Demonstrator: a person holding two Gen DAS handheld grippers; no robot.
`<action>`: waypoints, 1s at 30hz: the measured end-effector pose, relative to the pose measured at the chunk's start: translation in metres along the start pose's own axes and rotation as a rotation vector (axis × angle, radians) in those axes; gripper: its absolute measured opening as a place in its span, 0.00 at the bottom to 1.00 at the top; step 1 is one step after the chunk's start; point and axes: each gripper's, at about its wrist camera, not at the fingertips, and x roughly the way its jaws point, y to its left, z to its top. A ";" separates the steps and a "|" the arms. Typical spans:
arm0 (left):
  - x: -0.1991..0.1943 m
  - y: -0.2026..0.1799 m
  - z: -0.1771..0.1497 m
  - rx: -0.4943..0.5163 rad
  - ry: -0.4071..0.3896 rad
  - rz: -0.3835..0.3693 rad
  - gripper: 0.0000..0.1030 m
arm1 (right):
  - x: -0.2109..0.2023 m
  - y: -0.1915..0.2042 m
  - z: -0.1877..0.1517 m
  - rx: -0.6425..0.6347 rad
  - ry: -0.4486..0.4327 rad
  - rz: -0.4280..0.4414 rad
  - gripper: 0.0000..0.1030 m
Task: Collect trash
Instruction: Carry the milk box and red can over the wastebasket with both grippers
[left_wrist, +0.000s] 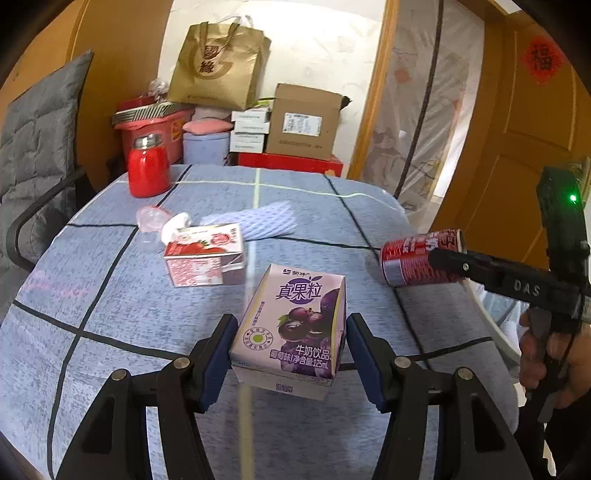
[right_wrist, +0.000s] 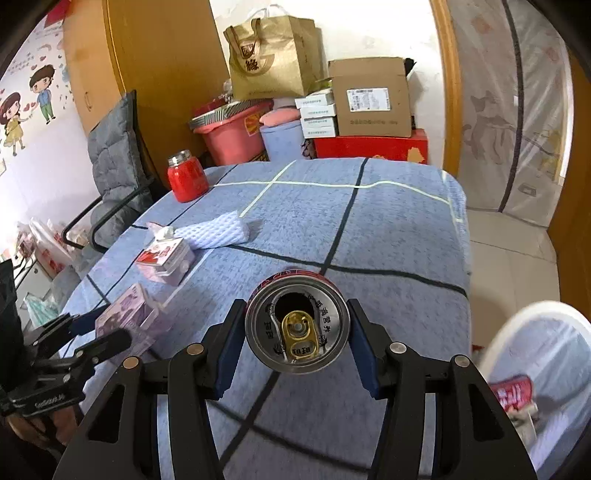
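My left gripper (left_wrist: 290, 345) is shut on a purple milk carton (left_wrist: 295, 325), held just above the blue checked tablecloth (left_wrist: 110, 302). My right gripper (right_wrist: 297, 330) is shut on an opened red can (right_wrist: 297, 321), its top facing the camera; the can also shows in the left wrist view (left_wrist: 421, 256). A strawberry milk carton (left_wrist: 205, 258) lies on the cloth with crumpled tissue (left_wrist: 175, 223) behind it. A white foam fruit net (left_wrist: 266, 221) lies past it. The purple carton also shows in the right wrist view (right_wrist: 127, 314).
A red jar (left_wrist: 147, 170) stands at the table's far left. A clear plastic cup (left_wrist: 151, 218) lies near the tissue. A white bin (right_wrist: 535, 369) holding a red wrapper sits on the floor at right. Boxes, a paper bag (left_wrist: 218, 62) and a pink tub lie beyond the table.
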 end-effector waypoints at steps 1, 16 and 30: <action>-0.002 -0.003 0.001 0.005 -0.002 -0.003 0.59 | -0.006 0.000 -0.003 0.003 -0.003 0.003 0.52; -0.031 -0.047 0.007 0.066 -0.043 -0.053 0.59 | -0.089 -0.008 -0.024 0.055 -0.109 -0.014 0.52; -0.018 -0.120 0.013 0.165 -0.037 -0.160 0.59 | -0.144 -0.050 -0.053 0.139 -0.147 -0.121 0.52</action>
